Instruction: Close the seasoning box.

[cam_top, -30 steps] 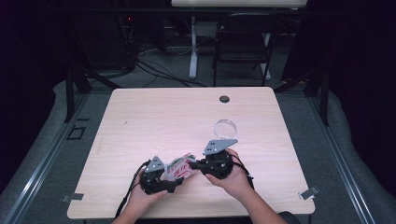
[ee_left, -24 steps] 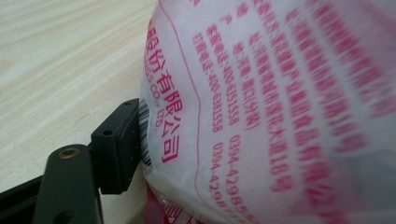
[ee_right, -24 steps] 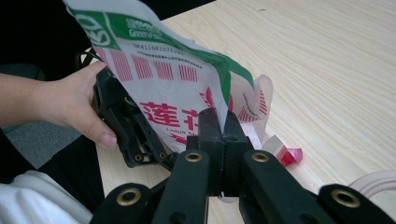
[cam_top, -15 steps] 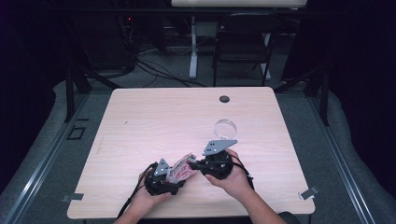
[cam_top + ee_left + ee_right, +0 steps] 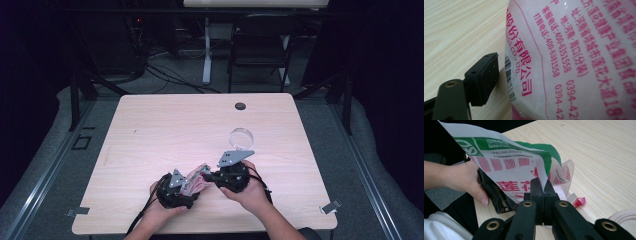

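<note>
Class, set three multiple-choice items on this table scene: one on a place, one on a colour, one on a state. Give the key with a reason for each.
1. Where does the clear round lid lie?
A. On the table, beyond the right gripper
B. Inside the packet
C. On the chair

2. What colour is the band along the top of the packet?
A. Blue
B. Green
C. Yellow

3. How do the jaws of the right gripper stand?
A. Wide open over bare table
B. Shut on the packet's edge
C. Shut on the lid

Key: 1 A, the high view shows it on the table past that gripper; 2 B, the right gripper view shows green; 3 B, the jaws pinch the plastic.
</note>
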Demonstrator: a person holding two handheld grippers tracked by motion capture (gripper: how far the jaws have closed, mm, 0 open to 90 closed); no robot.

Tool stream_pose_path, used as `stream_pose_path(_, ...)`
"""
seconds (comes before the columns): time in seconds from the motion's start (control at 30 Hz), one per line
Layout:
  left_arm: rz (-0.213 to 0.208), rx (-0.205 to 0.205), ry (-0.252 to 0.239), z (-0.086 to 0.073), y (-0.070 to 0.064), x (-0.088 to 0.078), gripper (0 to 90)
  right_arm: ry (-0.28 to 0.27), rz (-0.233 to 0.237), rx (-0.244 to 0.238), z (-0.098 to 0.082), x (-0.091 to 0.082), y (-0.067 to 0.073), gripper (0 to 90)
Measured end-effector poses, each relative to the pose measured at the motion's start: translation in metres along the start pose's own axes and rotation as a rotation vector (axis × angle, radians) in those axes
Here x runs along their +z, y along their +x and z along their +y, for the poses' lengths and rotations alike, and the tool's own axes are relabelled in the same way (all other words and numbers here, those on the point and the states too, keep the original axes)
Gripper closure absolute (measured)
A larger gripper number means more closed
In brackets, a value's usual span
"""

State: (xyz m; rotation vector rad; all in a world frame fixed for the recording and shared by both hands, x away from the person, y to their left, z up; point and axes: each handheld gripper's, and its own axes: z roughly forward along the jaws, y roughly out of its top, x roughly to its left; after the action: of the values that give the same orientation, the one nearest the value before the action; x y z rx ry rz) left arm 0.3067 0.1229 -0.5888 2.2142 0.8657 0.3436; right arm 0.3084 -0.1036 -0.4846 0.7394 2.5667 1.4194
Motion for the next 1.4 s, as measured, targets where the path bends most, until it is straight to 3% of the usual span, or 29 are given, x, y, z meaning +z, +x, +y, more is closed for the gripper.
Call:
stream_pose_path(0.37,-0.006,-0.002,-0.004,0.000,0.000,0.000,19.3,0.000,-0.004,-0.002,0.000,0.000,0.000,90.0)
stream_pose_path(0.47,-0.024,0.022,-0.022,0.000,-0.001,-0.001,32.3,-0.002,-0.008,-0.002,0.000,0.000,0.001,90.0)
stream_pose_path(0.73,-0.012,0.012,-0.032,0.000,-0.001,-0.002,44.7,-0.007,-0.009,0.000,0.000,0.000,0.000,90.0)
stream_pose_path(1.2,0.026,0.034,-0.051,0.000,-0.005,-0.006,56.4,-0.019,-0.008,0.003,0.000,-0.002,-0.001,90.0)
stream_pose_path(1.4,0.047,0.050,-0.043,0.004,-0.006,-0.011,57.5,-0.026,-0.001,0.004,0.000,-0.005,-0.003,90.0)
